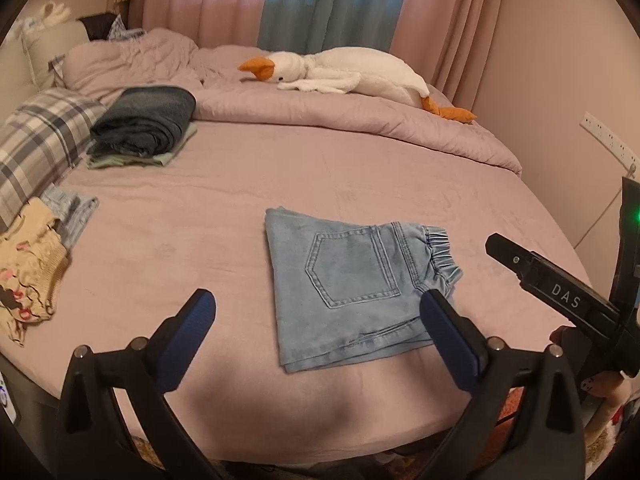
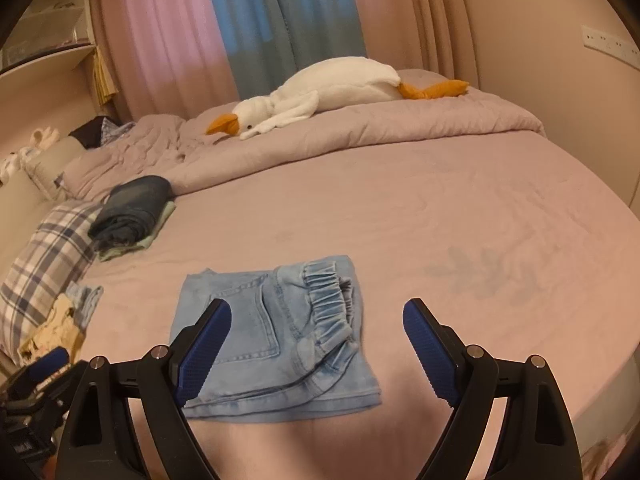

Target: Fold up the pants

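Observation:
Light blue denim pants [image 1: 352, 284] lie folded into a small square on the pink bed sheet [image 1: 240, 208], back pocket up, elastic waistband at the right. They also show in the right wrist view [image 2: 276, 336]. My left gripper [image 1: 318, 312] is open and empty, held above the near edge of the pants; its right finger overlaps the waistband corner in the view. My right gripper [image 2: 318, 320] is open and empty, above the pants' near right side. The right gripper's body shows at the right of the left wrist view [image 1: 560, 288].
A stack of folded dark clothes [image 1: 144, 124] lies at the back left. A plaid pillow [image 1: 36, 148] and a heap of unfolded clothes [image 1: 28, 276] are at the left. A plush goose [image 1: 344, 72] lies on the rolled duvet [image 1: 320, 112] at the back.

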`<state>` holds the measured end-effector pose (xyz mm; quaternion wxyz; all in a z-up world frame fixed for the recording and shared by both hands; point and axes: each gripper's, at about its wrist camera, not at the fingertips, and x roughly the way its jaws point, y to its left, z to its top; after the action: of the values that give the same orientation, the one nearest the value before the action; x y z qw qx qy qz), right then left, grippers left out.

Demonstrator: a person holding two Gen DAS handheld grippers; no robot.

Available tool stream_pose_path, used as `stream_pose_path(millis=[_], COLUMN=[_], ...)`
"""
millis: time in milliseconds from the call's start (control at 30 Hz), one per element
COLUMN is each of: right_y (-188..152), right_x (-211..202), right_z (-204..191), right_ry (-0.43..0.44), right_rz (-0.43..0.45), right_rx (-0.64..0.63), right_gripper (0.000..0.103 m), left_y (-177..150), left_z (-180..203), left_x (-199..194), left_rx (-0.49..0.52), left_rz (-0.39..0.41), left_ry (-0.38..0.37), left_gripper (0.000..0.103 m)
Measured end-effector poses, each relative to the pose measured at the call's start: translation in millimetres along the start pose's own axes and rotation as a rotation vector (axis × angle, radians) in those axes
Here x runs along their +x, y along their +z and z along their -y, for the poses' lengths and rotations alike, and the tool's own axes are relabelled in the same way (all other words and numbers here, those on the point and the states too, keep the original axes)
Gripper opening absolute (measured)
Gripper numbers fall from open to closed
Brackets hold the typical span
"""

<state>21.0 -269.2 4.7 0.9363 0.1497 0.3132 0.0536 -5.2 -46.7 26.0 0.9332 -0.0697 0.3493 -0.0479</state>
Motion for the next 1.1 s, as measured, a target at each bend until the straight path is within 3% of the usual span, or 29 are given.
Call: stream_pose_path(millis=[1100], right_y=[-2.7], right_x=[-1.5], right_z=[1.5], right_ry=[-0.011], right_rz=[-0.018], right_rx=[-0.017], right_gripper=[0.088], left_y=[-2.3], left_z=[-2.1], left_x=[-10.5], left_rx=[-0.017], left_rz=[0.026], left_ry=[0.027], left_gripper=[0.102])
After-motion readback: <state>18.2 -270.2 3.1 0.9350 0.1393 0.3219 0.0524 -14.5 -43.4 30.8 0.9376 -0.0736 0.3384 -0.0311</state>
